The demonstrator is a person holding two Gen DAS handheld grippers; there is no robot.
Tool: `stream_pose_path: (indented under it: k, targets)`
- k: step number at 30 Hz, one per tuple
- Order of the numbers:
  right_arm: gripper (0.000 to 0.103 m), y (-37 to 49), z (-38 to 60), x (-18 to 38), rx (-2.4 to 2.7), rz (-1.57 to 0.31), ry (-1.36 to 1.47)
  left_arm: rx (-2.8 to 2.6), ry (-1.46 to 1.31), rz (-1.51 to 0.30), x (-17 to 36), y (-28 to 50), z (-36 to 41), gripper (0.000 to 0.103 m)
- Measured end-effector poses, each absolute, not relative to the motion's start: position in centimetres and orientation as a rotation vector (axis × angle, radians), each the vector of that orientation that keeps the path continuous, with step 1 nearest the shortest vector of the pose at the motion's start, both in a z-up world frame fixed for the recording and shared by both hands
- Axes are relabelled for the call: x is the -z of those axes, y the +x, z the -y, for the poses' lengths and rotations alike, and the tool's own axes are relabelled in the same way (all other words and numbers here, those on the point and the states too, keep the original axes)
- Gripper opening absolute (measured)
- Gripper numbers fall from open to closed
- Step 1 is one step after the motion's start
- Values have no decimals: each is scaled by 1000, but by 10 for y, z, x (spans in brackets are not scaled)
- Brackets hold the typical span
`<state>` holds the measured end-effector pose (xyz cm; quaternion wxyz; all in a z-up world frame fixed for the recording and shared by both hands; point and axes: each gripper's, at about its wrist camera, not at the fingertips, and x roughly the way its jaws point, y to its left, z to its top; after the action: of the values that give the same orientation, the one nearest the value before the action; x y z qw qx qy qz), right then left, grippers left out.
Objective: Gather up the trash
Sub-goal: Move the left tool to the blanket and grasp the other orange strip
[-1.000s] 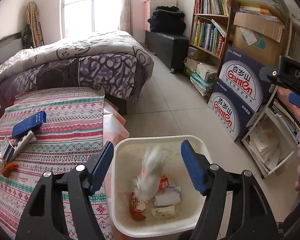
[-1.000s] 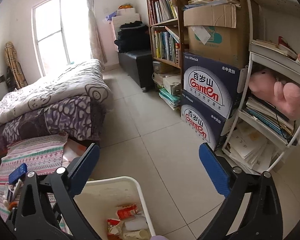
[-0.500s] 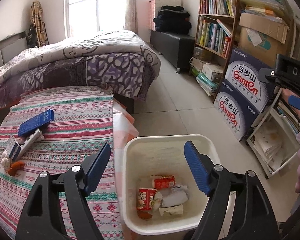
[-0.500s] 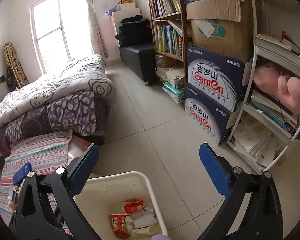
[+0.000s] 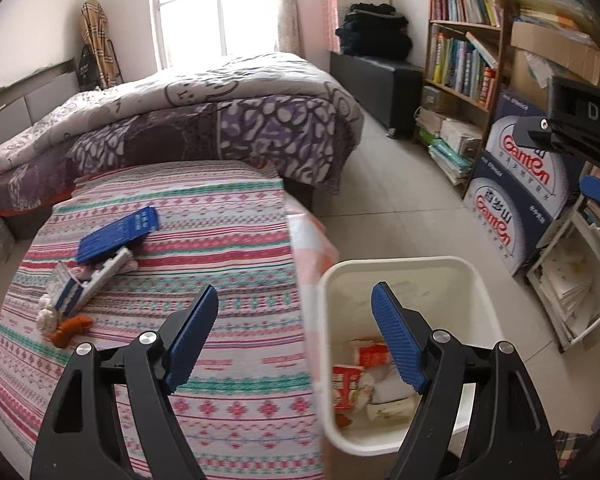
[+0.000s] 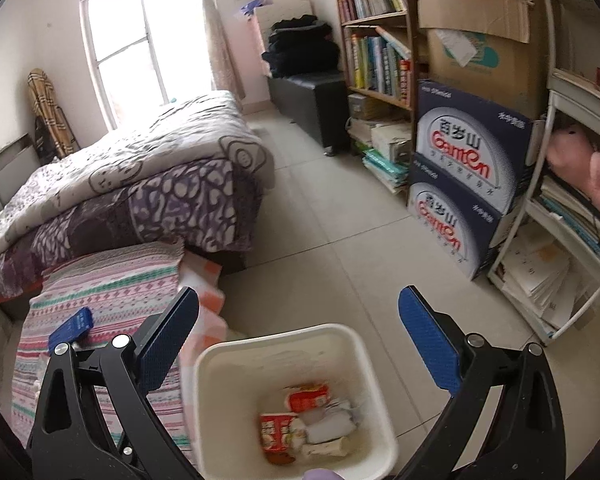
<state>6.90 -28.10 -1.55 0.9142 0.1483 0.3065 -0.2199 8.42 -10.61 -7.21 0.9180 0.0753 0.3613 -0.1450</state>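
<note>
- Both pairs of fingers stand released and hold nothing. The left gripper has just been spreading its blue ribbed fingers, and nothing lies between them. The right gripper is spread wide too, its fingers hanging over the bin.
- Trash lies at the bottom of the white bin, which stands on the tiled floor just beside the table. It looks like red-and-white snack wrappers and crumpled white paper, light and crinkly.
- My reading of the step: one drop into the bin is done, and the left gripper now points across the table edge toward what is left to gather.
- On the striped woven tablecloth, far left, sits a small cluster: a flat blue box, a white and blue packet touching it, and a small orange scrap near its lower end.
- Which of these counts as trash I cannot tell; the scrap and the torn-looking packet seem likeliest.
- Next move, as I judge it: reach left across the table, lower the open fingers over one piece and close gently. The flat packet may need a pinch at its edge, since thin items lie flush on soft cloth.
- The bin is smooth rigid plastic, squarish with rounded corners and wide open on top, an easy target.
</note>
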Motion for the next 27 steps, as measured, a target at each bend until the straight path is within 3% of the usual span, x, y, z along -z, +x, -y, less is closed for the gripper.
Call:
stream_pose_path:
  k: [27]
  targets:
    - [96, 149, 119, 68, 167, -844, 183, -60, 249, -1047, 153, 176, -104, 77]
